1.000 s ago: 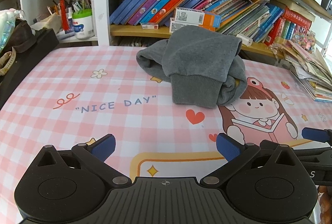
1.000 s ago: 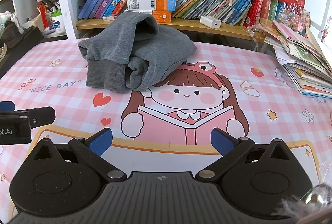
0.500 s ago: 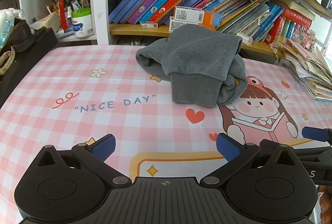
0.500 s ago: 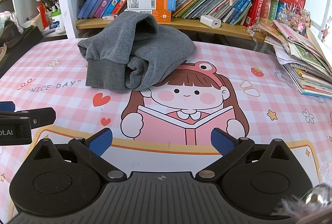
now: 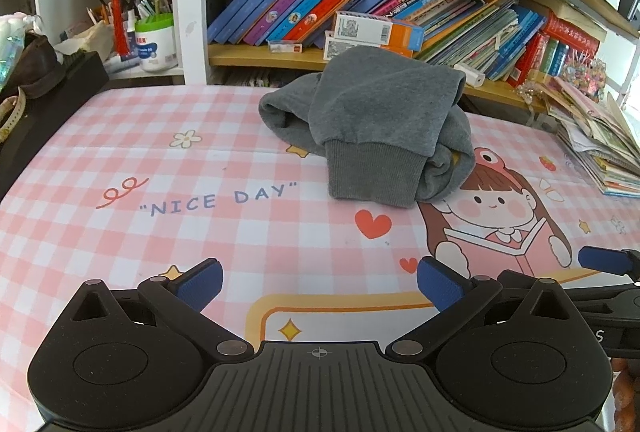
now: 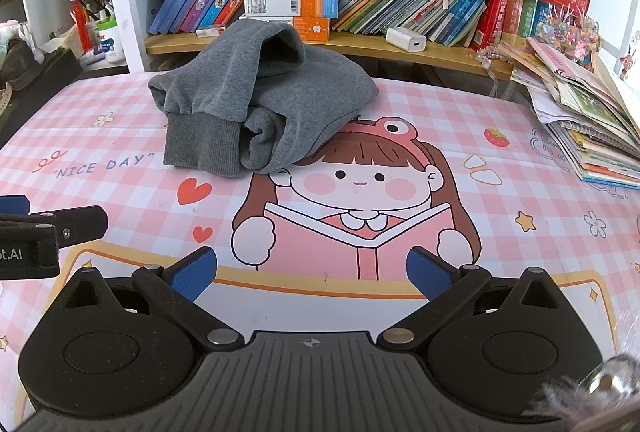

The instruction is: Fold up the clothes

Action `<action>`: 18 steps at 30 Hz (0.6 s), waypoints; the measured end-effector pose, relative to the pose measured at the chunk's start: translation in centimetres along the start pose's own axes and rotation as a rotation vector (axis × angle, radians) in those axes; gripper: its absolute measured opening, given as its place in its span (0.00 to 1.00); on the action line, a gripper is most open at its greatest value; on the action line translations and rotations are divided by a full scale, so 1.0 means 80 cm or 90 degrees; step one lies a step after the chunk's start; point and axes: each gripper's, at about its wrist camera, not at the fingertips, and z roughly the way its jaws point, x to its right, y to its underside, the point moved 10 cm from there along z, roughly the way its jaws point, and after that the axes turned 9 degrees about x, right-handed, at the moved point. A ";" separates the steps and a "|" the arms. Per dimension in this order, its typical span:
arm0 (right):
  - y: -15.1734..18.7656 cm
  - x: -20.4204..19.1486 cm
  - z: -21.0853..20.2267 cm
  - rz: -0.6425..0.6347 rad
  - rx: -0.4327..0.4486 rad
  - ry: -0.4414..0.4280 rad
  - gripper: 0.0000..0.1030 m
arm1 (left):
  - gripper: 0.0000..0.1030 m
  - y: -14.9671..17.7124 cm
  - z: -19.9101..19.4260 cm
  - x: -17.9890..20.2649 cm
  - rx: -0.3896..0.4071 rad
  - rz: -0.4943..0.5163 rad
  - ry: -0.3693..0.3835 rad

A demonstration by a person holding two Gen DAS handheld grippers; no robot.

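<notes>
A grey sweatshirt (image 5: 376, 119) lies bunched in a heap at the far side of the pink checked table mat (image 5: 160, 167), its ribbed cuff hanging toward me; the right wrist view shows the sweatshirt (image 6: 256, 103) left of centre. My left gripper (image 5: 318, 286) hovers open over the mat's near edge, well short of the garment, nothing between its blue pads. My right gripper (image 6: 310, 272) is open too, above the printed cartoon girl, with nothing held. Each view catches the other gripper's finger at its side edge.
A bookshelf (image 5: 360, 3) packed with leaning books runs behind the table. A pile of magazines (image 6: 588, 111) sits at the right edge. A dark bag (image 5: 44, 91) and a pen pot (image 5: 154, 39) stand at the left. Bare mat lies between the grippers and the garment.
Both views have crept very slightly; the sweatshirt sits a touch higher in the left view. Both grippers stay open and the garment has not moved.
</notes>
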 end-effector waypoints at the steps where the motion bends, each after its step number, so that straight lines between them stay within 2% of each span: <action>1: 0.000 0.000 0.000 0.000 0.000 0.000 0.99 | 1.00 0.000 0.000 0.000 0.000 0.000 0.000; 18: -0.002 0.002 0.004 -0.002 0.000 0.006 0.99 | 1.00 -0.005 0.003 0.004 0.003 0.001 0.018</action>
